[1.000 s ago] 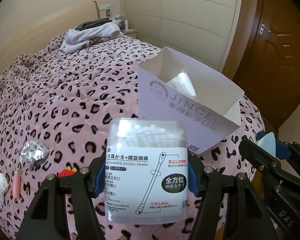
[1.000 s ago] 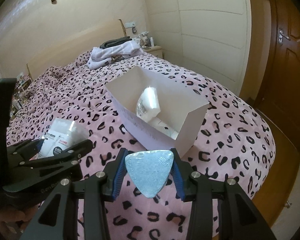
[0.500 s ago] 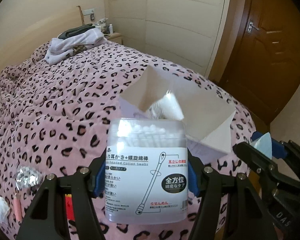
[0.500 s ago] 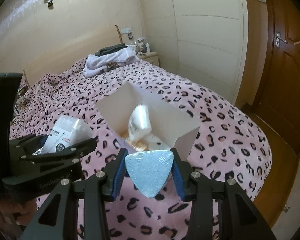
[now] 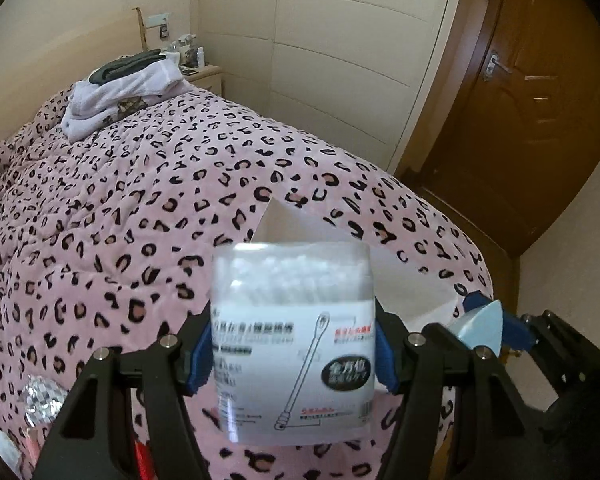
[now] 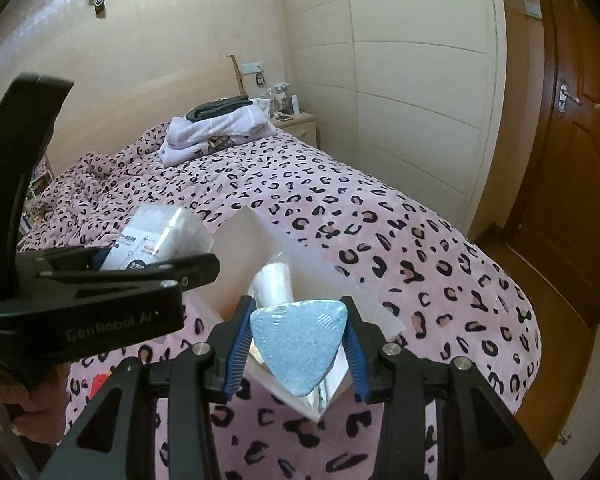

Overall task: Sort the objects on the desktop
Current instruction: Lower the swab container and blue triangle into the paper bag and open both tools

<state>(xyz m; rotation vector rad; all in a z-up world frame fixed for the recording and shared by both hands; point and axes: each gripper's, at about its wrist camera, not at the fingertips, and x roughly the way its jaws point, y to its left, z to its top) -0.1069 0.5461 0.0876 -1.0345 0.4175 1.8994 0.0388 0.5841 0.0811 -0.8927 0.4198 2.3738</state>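
Note:
My left gripper (image 5: 294, 354) is shut on a clear cotton swab box (image 5: 292, 340) and holds it above the near edge of a white open cardboard box (image 5: 278, 220). It also shows in the right wrist view (image 6: 156, 240). My right gripper (image 6: 298, 344) is shut on a light blue triangular sponge (image 6: 300, 340), held over the white box (image 6: 244, 256), which has a clear plastic packet (image 6: 274, 282) inside. The sponge also shows at the right in the left wrist view (image 5: 484, 326).
The box stands on a bed with a pink leopard-print cover (image 5: 140, 184). Small items lie at the lower left: a foil wrapper (image 5: 44, 394) and a red piece (image 6: 98, 384). Folded clothes (image 6: 216, 128) sit near the headboard. A wooden door (image 5: 540, 100) is at right.
Both grippers have moved forward and up over the white box. The box now lies lower in both views, mostly behind the held items.

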